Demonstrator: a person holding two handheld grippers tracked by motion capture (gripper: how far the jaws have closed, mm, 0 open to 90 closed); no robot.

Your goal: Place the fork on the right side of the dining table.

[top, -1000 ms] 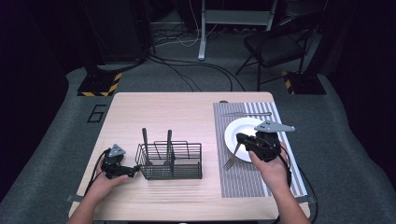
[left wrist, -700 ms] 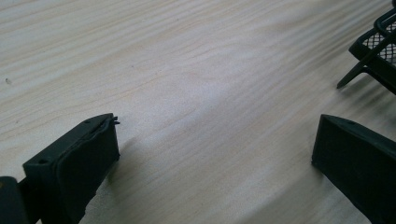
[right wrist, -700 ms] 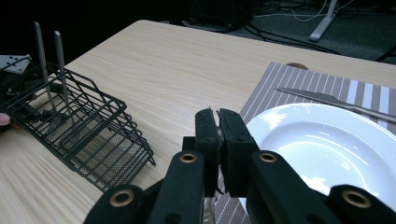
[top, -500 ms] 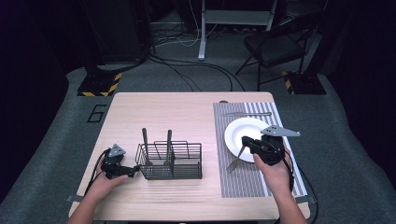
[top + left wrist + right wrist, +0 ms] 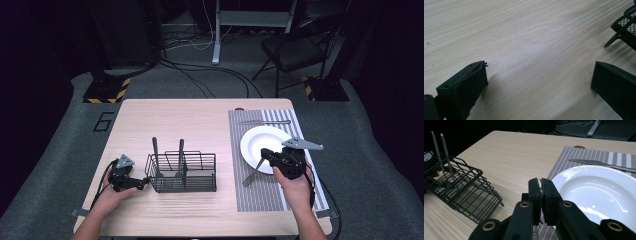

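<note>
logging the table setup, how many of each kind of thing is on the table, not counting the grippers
plate: 1
wire caddy: 1
striped placemat: 1
fork held in the right gripper: 1
knife beyond the plate: 1
utensil handles standing in the caddy: 2
total: 7

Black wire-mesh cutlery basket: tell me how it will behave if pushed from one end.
The black wire-mesh cutlery basket looks light and stiff, so it would probably slide on the smooth wooden table. Its two upright metal utensils stand tall above the rim and may rattle or lean.
</note>
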